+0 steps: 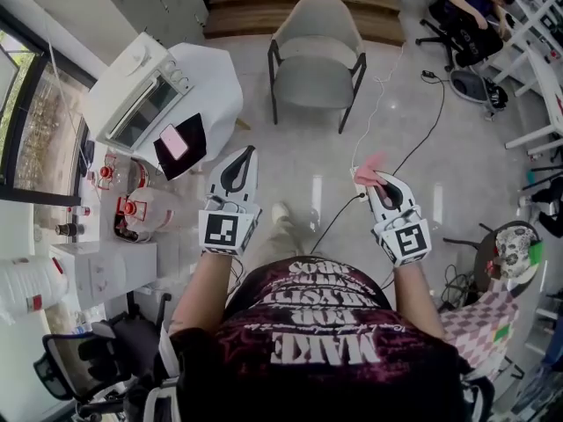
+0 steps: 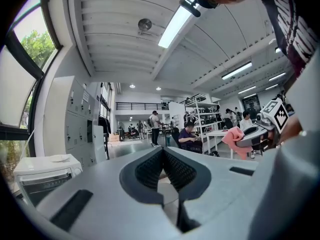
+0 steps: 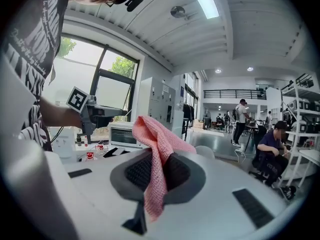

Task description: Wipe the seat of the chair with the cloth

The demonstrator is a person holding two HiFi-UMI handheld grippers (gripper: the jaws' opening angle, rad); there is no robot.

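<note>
A grey padded chair (image 1: 317,55) with black legs stands ahead on the pale floor, its seat (image 1: 314,84) bare. My right gripper (image 1: 381,185) is shut on a pink cloth (image 1: 369,170), well short of the chair; in the right gripper view the cloth (image 3: 156,154) is pinched between the jaws and folds up over them. My left gripper (image 1: 242,161) is held level beside it, shut with nothing in it; its dark pads (image 2: 162,169) meet in the left gripper view. That view also catches the right gripper with the pink cloth (image 2: 235,139) off to the right.
A white-draped table (image 1: 198,95) with a toaster oven (image 1: 136,90) stands to the left of the chair. Black cables (image 1: 413,139) run across the floor on the right. A person sits at a desk (image 1: 475,11) at the far right. A small round table (image 1: 510,253) is by my right side.
</note>
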